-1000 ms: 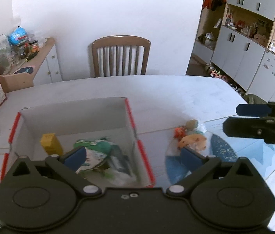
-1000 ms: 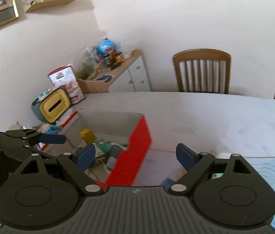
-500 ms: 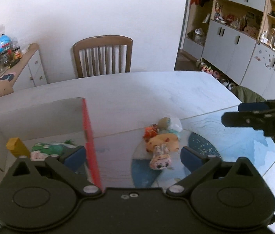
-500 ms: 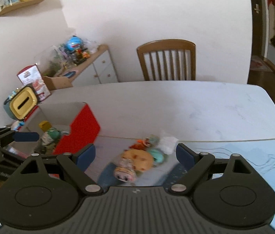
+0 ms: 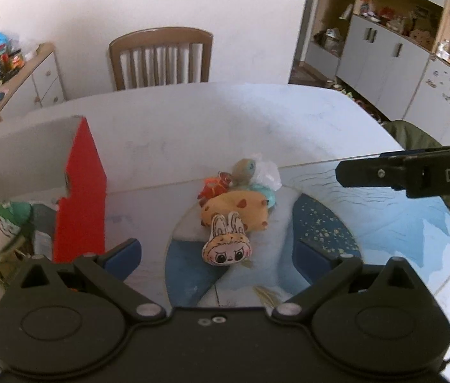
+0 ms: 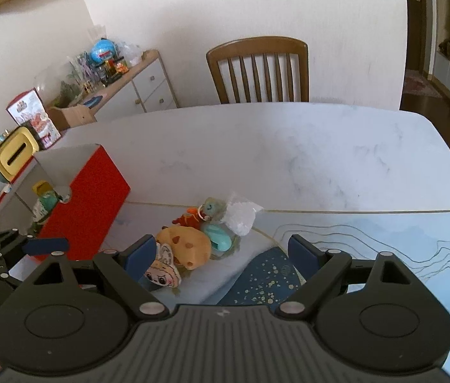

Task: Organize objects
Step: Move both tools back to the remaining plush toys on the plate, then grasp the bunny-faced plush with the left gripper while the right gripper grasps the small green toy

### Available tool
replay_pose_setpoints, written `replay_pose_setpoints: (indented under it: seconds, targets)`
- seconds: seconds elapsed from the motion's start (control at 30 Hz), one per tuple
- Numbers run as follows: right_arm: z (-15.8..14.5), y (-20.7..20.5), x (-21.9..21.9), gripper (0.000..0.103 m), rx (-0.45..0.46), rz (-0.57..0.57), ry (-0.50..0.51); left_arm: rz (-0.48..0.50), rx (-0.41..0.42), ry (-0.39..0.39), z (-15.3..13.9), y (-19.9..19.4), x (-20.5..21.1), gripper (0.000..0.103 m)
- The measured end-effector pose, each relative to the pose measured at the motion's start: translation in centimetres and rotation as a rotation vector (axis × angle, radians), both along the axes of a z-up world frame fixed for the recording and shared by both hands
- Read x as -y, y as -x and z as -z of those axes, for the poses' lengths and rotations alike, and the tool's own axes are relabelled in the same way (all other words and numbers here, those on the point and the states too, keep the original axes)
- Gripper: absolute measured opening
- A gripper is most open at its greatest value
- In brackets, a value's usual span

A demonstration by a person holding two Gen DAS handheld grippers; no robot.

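White marble tabletop [image 5: 256,118] fills both views, a wooden chair [image 6: 258,70] at its far edge. Toward the left edge stands a red-sided box [image 5: 81,191] with toys inside. Just right of it, a heap of small plush toys [image 5: 234,214] lies near the front edge. The left gripper [image 5: 217,250] and right gripper [image 6: 221,252] both hover there, fingers apart and empty.

Orange plush toy [image 5: 234,212] with bunny-eared face lying flat on table, face pointing 6 o'clock. Red trinket [image 5: 213,188], teal toy [image 5: 264,193], clear bag [image 5: 266,174] clustering at its 12 o'clock. Red-sided box [image 5: 81,191] sitting at 9 o'clock, holding green figure [image 5: 6,223].
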State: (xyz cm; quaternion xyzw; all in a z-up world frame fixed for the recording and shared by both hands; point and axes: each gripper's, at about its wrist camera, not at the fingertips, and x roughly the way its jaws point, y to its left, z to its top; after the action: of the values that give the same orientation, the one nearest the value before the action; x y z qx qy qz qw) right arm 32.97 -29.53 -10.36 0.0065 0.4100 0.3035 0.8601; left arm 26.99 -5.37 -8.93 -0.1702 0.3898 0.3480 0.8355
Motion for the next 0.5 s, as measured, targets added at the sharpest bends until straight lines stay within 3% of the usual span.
replay_pose_setpoints:
  seconds: [0.5]
  targets:
    - [3.2,-4.3,-3.2,0.090,-0.036,-0.011,0.024,-0.088,-0.057,0.013,4.0,-2.0,-1.5,0.101]
